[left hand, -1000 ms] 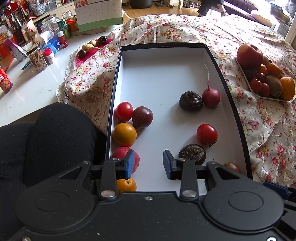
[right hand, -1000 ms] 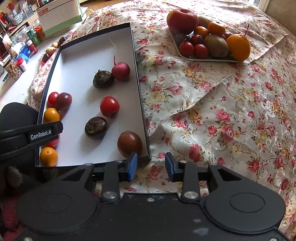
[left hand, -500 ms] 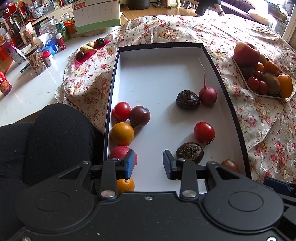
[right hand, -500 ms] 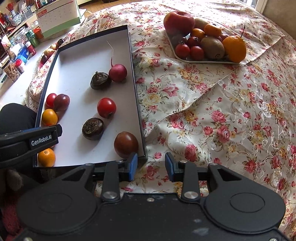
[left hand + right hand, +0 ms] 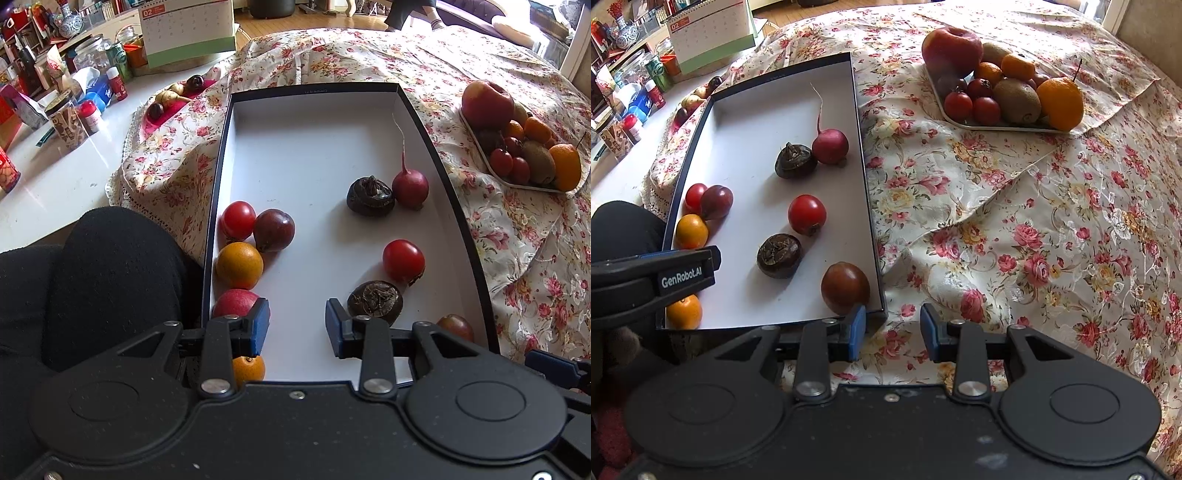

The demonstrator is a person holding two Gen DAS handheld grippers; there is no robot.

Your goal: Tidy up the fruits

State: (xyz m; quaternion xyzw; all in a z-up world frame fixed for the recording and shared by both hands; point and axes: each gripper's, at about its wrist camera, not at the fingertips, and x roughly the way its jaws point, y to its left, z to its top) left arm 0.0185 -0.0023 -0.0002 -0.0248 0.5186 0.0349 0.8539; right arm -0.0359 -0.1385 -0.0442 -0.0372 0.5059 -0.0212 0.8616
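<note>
We hold both claws open and empty, left claw (image 5: 297,325) over the box (image 5: 314,147) of sorted fruit, right claw (image 5: 893,328) beside it; next, reach the plate (image 5: 997,127) of fruit.

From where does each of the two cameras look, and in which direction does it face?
Left wrist: sits behind the open left claw, above the near end of the white box, facing along it; a black-clothed limb shows at left.
Right wrist: sits behind the open right claw, over the floral cloth right of the box, facing the fruit plate; the left claw's side shows at left.
Shared: the box, the radish and the plate.
</note>
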